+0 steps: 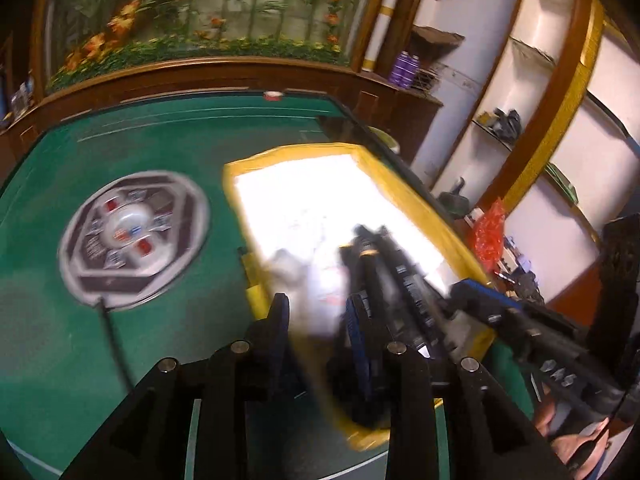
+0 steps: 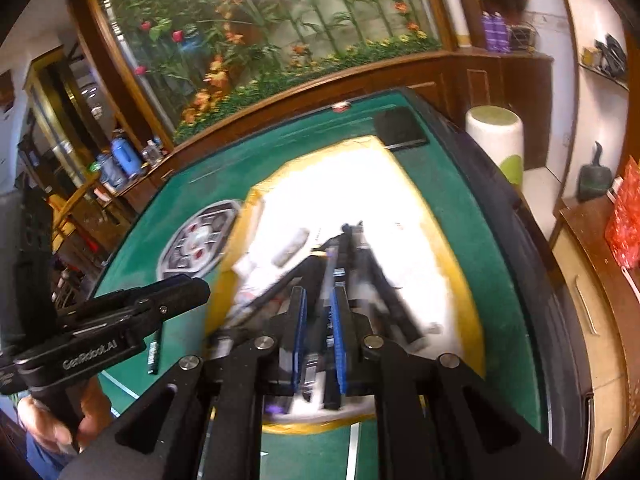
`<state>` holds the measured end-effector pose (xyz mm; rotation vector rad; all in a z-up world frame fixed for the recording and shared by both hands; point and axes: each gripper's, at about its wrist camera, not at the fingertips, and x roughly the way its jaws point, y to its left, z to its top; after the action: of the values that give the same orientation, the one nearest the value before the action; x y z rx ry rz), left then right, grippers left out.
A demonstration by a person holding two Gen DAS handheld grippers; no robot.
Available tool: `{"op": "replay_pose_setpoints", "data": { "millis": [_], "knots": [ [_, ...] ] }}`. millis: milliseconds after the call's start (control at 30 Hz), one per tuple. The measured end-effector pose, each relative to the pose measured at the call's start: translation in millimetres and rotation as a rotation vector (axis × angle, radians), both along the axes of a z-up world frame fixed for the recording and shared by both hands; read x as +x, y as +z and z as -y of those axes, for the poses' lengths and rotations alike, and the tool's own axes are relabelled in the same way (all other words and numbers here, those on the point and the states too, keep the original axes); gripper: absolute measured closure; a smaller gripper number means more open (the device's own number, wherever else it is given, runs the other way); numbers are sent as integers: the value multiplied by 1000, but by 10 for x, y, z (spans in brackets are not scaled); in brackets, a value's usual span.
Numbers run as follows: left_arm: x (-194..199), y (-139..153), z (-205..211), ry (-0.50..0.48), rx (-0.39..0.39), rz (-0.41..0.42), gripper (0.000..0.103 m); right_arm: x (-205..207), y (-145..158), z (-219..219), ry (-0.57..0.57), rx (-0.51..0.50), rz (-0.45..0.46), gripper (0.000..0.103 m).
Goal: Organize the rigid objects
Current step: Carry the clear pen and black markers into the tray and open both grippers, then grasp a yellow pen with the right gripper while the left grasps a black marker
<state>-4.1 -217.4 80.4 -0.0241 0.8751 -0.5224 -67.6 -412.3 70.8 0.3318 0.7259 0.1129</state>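
A white board edged in yellow tape (image 1: 304, 184) (image 2: 360, 184) lies on the green felt table (image 1: 160, 140) (image 2: 480, 208). Blurred on it are a bundle of long black rods (image 1: 384, 264) (image 2: 376, 280), a short grey cylinder (image 2: 290, 246) and some white bits (image 1: 284, 264). My left gripper (image 1: 318, 320) (image 2: 192, 292) hovers over the board's near left edge, jaws apart, nothing pressed between them. My right gripper (image 2: 320, 316) (image 1: 472, 296) is over the board's near side, its blue pads nearly together on a slim dark pen-like bar (image 2: 330, 276).
A round dice console (image 1: 132, 236) (image 2: 200, 244) sits in the table's middle. A black panel (image 2: 400, 126) lies beyond the board, and a small black strip (image 2: 153, 354) left of it. A white stool (image 2: 496, 136) and cabinets stand off the right edge. A hand (image 2: 52, 428) holds the left gripper.
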Motion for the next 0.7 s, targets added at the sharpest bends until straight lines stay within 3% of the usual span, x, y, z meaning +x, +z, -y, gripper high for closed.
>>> {"op": "replay_pose_setpoints", "data": {
  "millis": [167, 300, 500, 700],
  "knots": [
    [23, -126, -558, 114, 31, -34, 72, -79, 164, -343, 71, -10, 47, 77],
    [103, -379, -812, 196, 86, -98, 72, -77, 202, -622, 128, -13, 53, 77],
    [174, -561, -853, 270, 195, -68, 72, -84, 94, -1128, 224, -62, 15, 77],
    [262, -668, -885, 278, 246, -40, 71, 64, -131, -1402, 215, -99, -80, 71]
  ]
}}
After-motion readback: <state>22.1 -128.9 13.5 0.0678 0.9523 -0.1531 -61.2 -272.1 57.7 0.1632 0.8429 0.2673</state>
